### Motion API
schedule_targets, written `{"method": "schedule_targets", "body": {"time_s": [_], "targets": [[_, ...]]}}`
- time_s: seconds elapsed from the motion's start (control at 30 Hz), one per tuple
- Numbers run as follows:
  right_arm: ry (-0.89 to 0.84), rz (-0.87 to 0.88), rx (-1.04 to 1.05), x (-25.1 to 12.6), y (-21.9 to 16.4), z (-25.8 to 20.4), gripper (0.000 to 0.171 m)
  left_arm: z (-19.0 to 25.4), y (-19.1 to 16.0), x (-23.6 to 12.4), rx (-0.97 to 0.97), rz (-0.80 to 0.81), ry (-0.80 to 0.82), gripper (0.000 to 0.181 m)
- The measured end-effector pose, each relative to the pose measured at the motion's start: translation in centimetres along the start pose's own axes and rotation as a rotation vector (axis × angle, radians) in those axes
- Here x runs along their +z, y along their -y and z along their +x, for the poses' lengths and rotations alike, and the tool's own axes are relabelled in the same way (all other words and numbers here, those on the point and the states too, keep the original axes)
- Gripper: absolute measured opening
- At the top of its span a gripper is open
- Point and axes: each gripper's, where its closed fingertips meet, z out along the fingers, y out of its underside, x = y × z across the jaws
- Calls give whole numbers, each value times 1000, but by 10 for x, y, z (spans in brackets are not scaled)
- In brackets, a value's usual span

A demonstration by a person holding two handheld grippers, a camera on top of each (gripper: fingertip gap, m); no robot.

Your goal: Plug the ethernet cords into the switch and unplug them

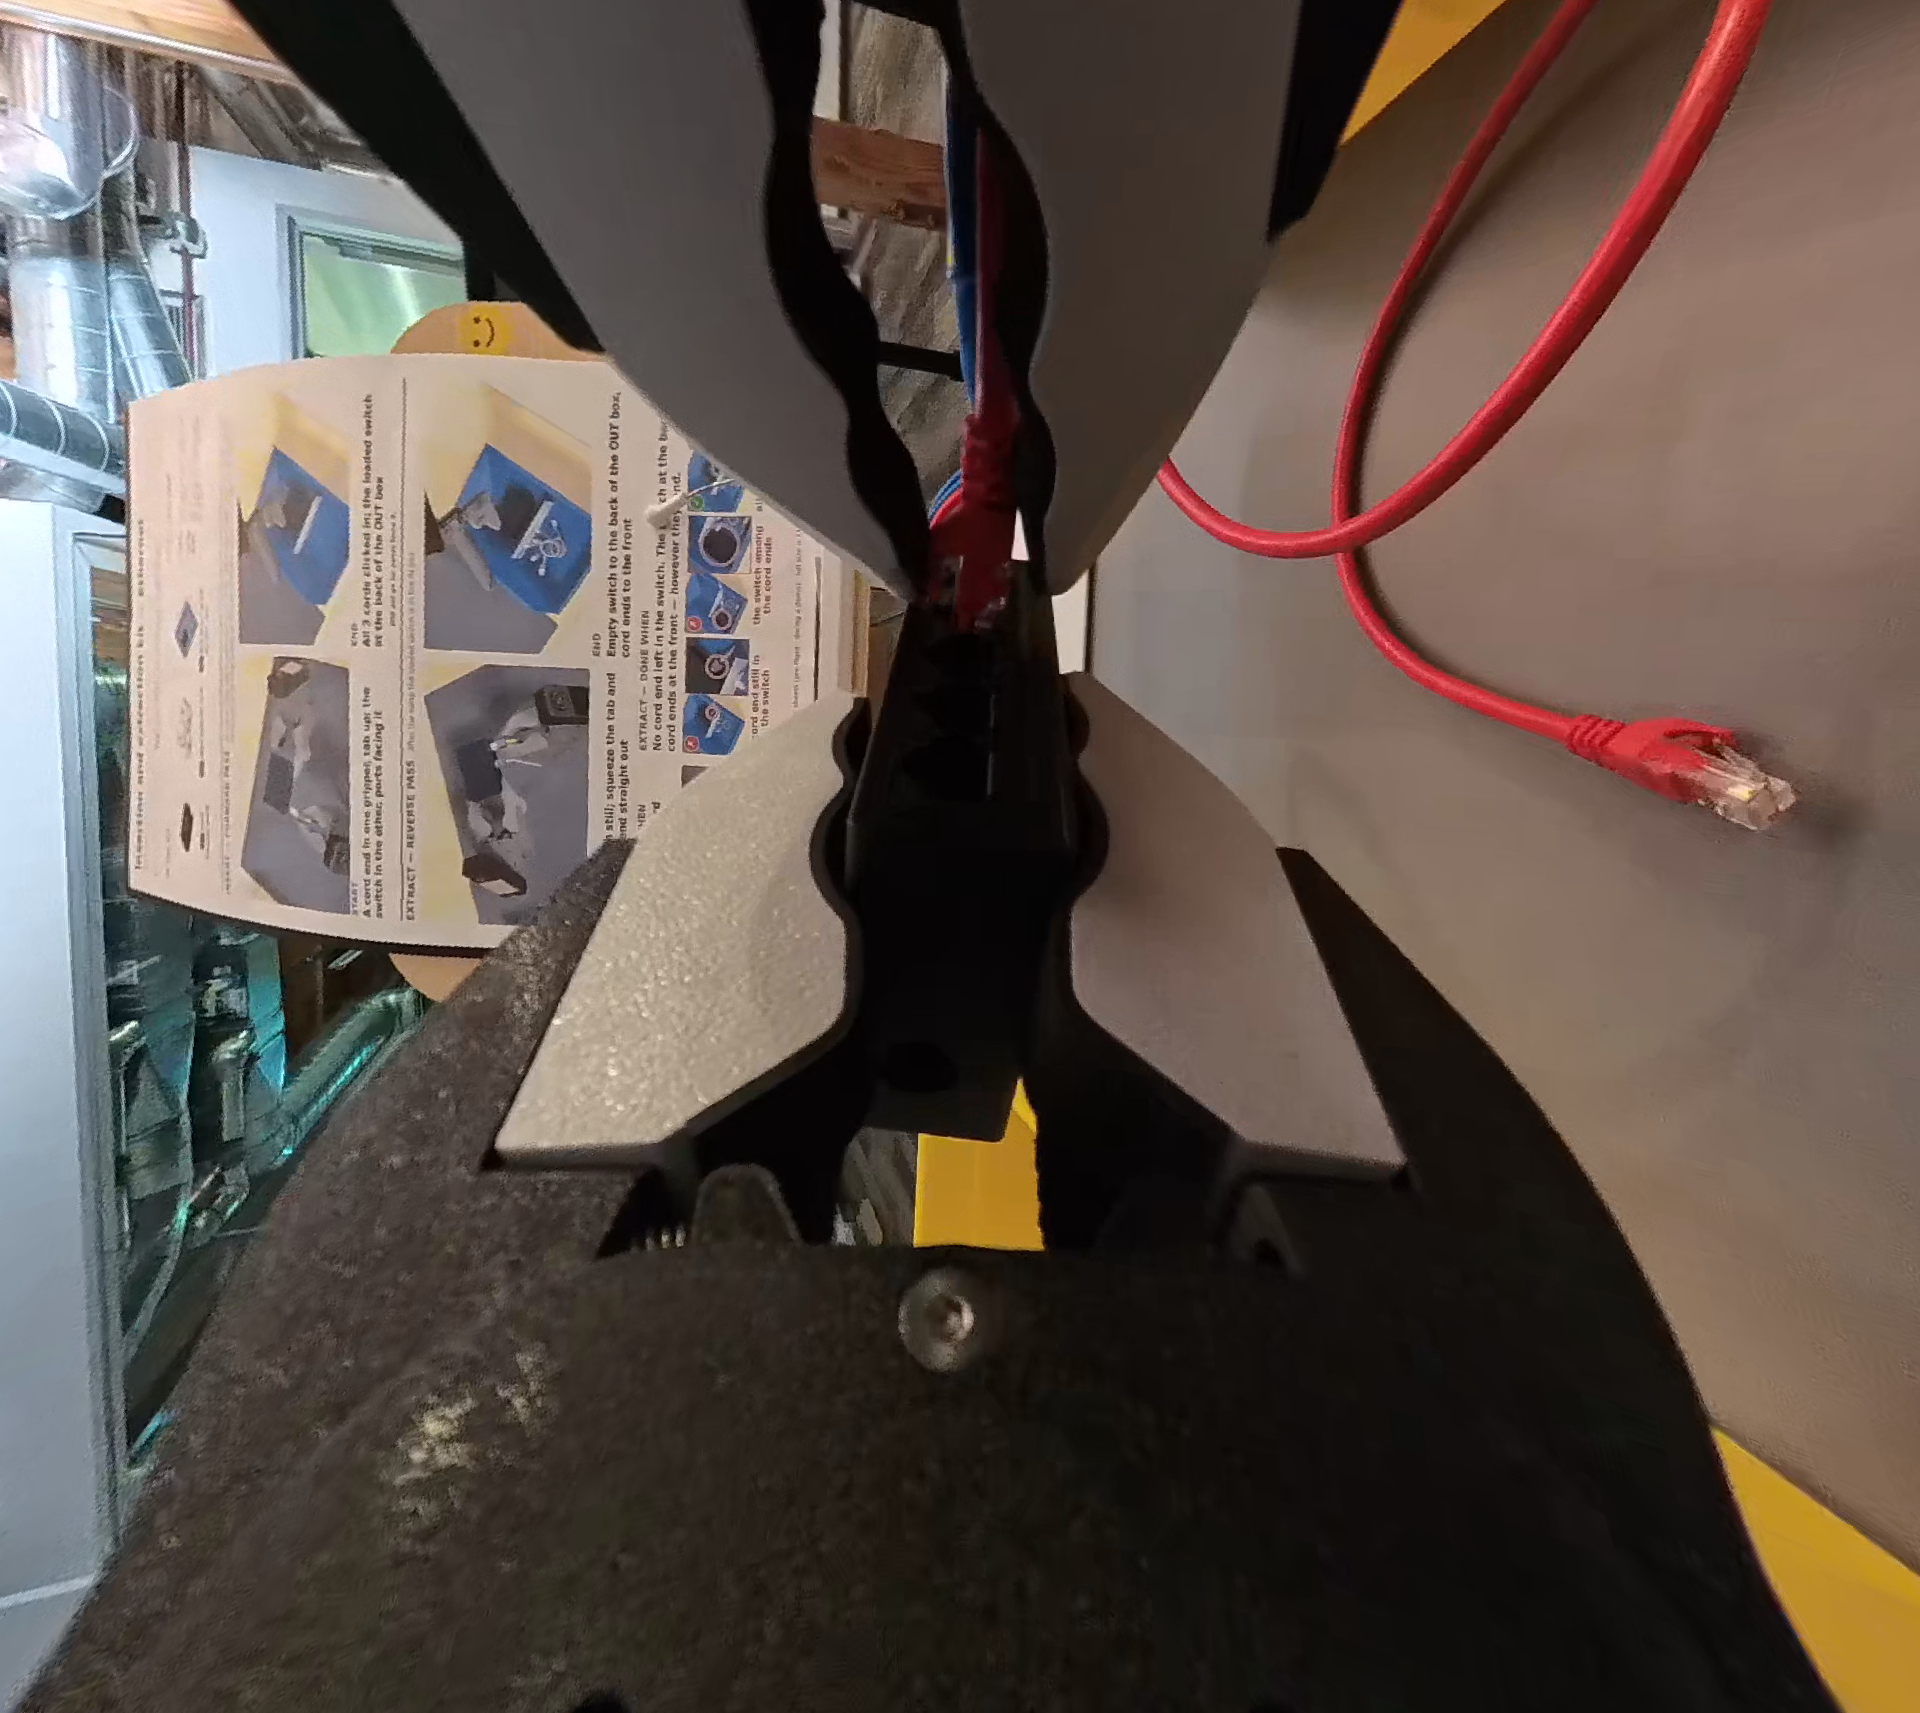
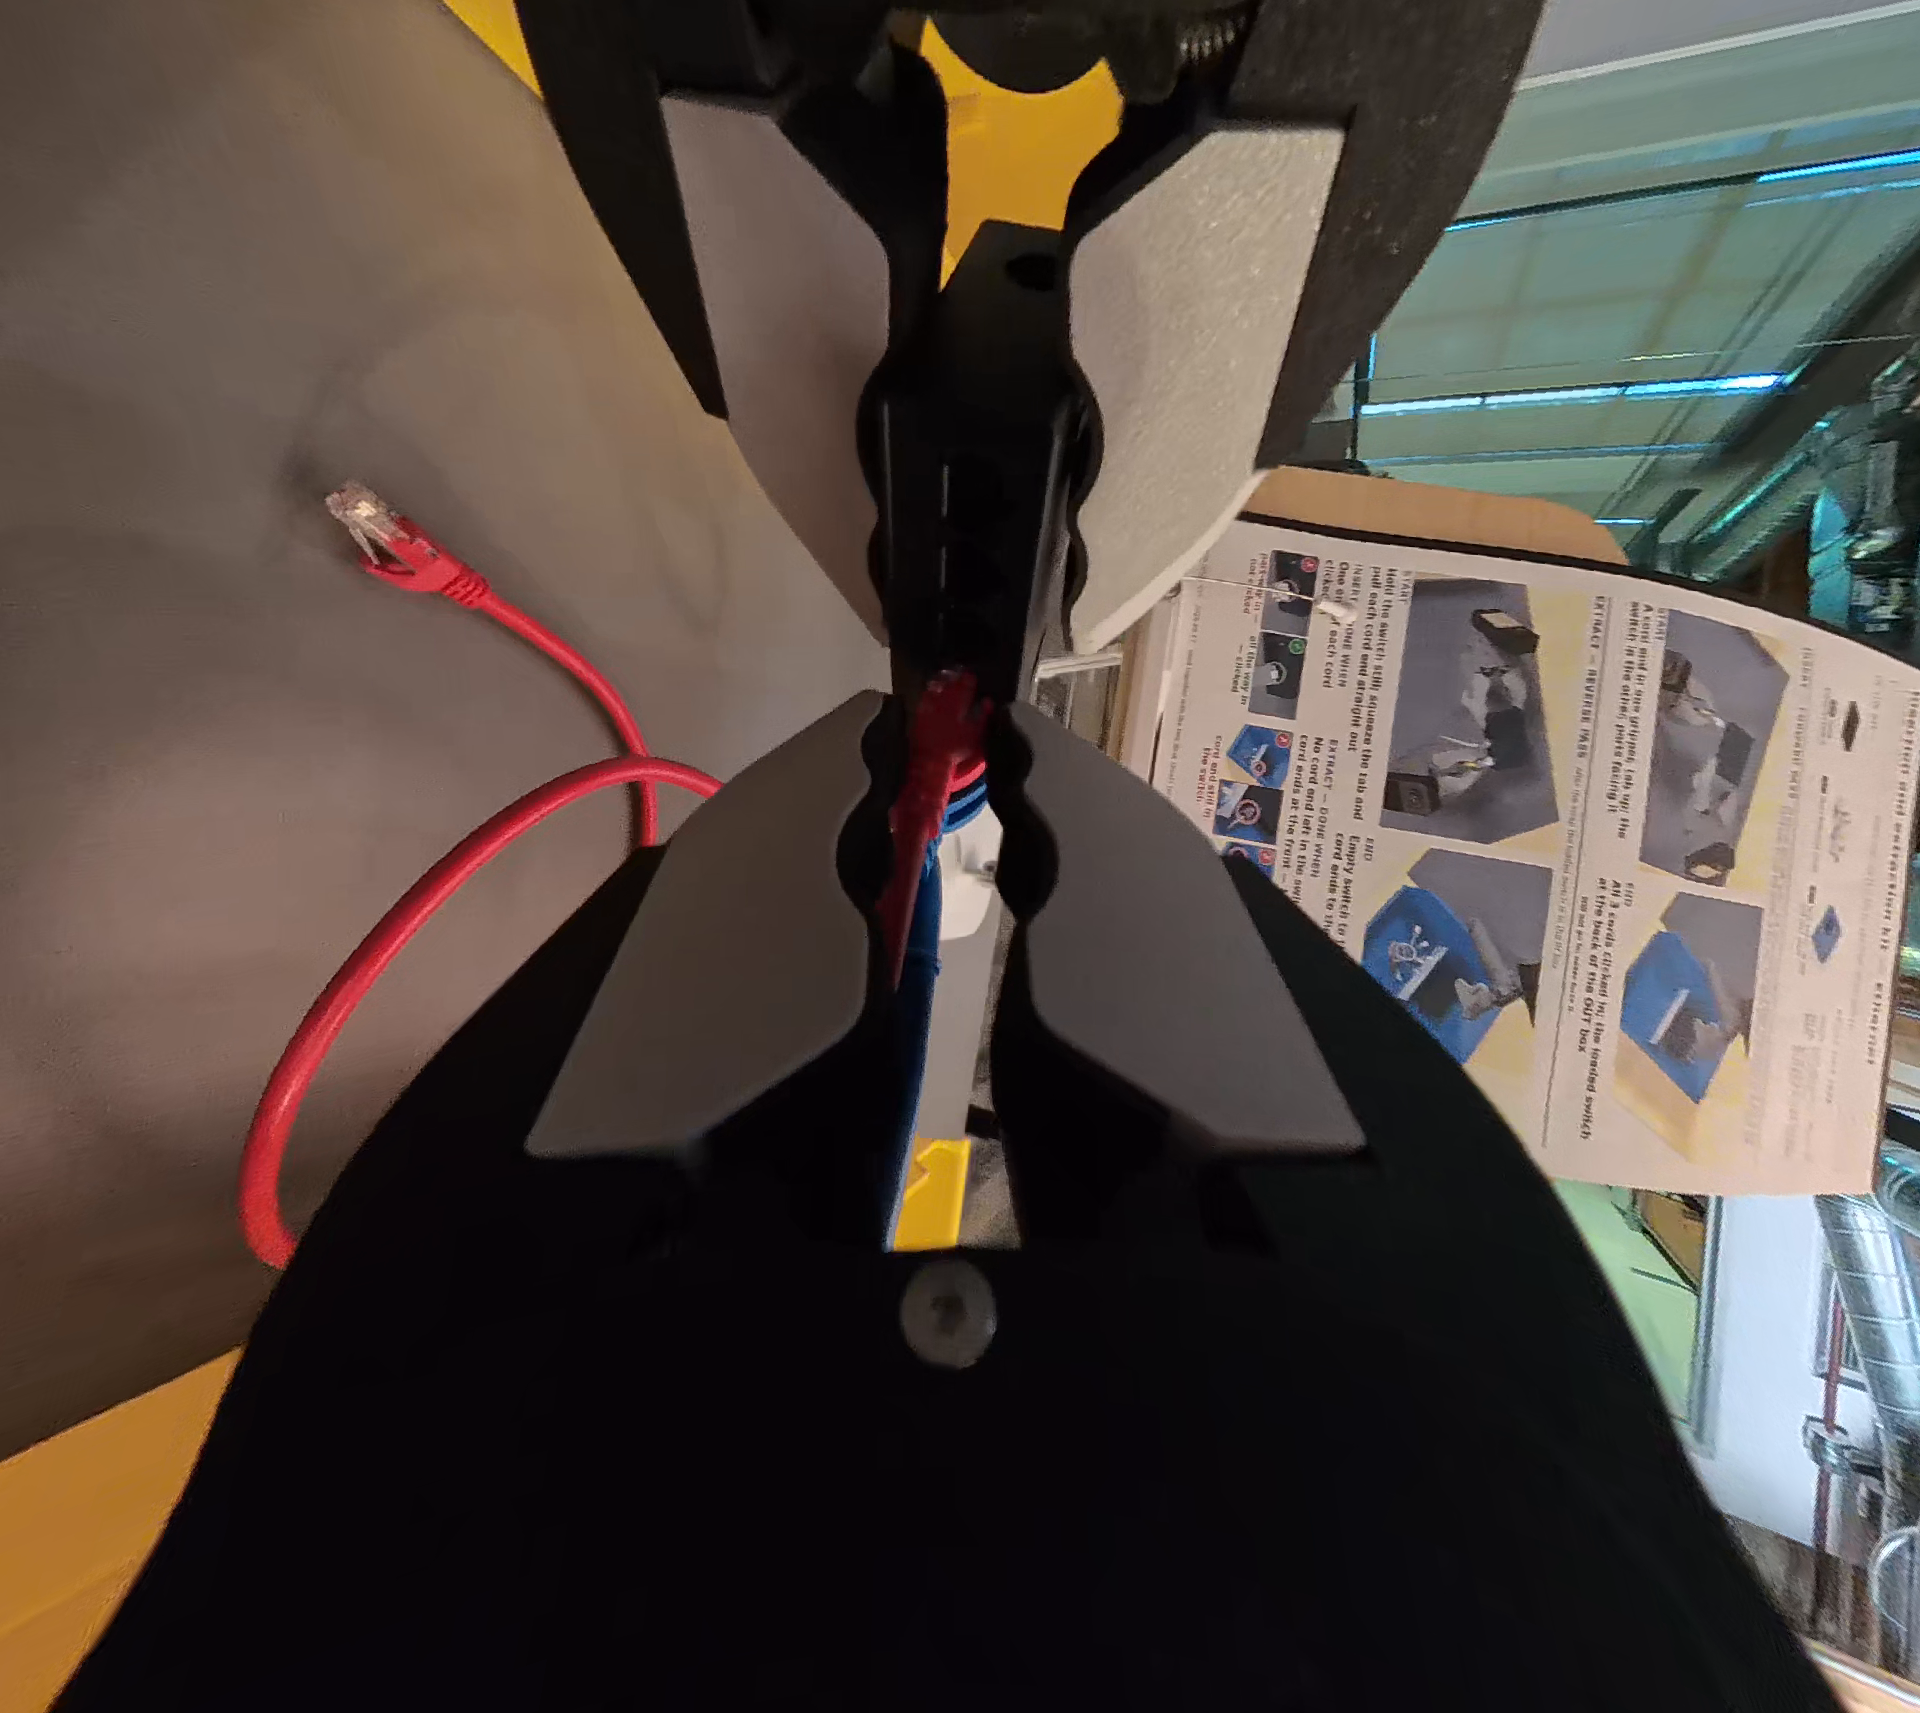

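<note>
In the left wrist view the left gripper (image 1: 961,790) is nearest; its fingers (image 1: 717,925) are clenched on the black switch (image 1: 961,770), which stands up between them, lifted off the desk (image 1: 1558,520); directly opposite, the right gripper (image 2: 940,790) has its fingers (image 2: 727,957) closed on the plug of a red cord (image 2: 940,759), and this plug touches the port face of the switch; whether it sits fully in the port I cannot tell, because the place is dark and a little blurred. I judge the step in hand to be either the seating of this red plug or its release; if it goes in, the next move calls for a straight push along the port while the left gripper holds the switch steady; if it comes out, the tab must be squeezed before a straight pull. Behind the red plug blue cord (image 2: 925,936) runs between the right fingers; how many blue cords there are I cannot count. Farther off, the other plug (image 1: 1704,775) of a red cord lies free on the grey desk with its loop; beyond stands one printed instruction sheet (image 1: 416,645). Count: two grippers, one switch, two red plugs visible, at least one blue cord.
</note>
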Motion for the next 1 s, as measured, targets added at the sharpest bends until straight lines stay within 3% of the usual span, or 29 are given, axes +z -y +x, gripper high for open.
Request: {"method": "schedule_targets", "body": {"time_s": [0.3, 0.5, 0.6, 0.77, 1.0], "targets": [[-9, 48, 34, -1, 3, 4, 16, -2, 0, -4, -28, -9, -35, 33], [-63, 49, 45, -8, 4, 15, 15, -16, 9, -5, 8, 75, 169, 38], [-67, 30, 36, -6, 4, 14, 15, -16, 7, -3, -84, 75, 127, 39], [-51, 23, 33, -2, 3, 11, 15, -7, 4, 0, -80, 69, 28, 34], [-38, 151, 63, -3, 5, 10, 21, -7, 4, -1, -21, 60, 50, 33]]}}
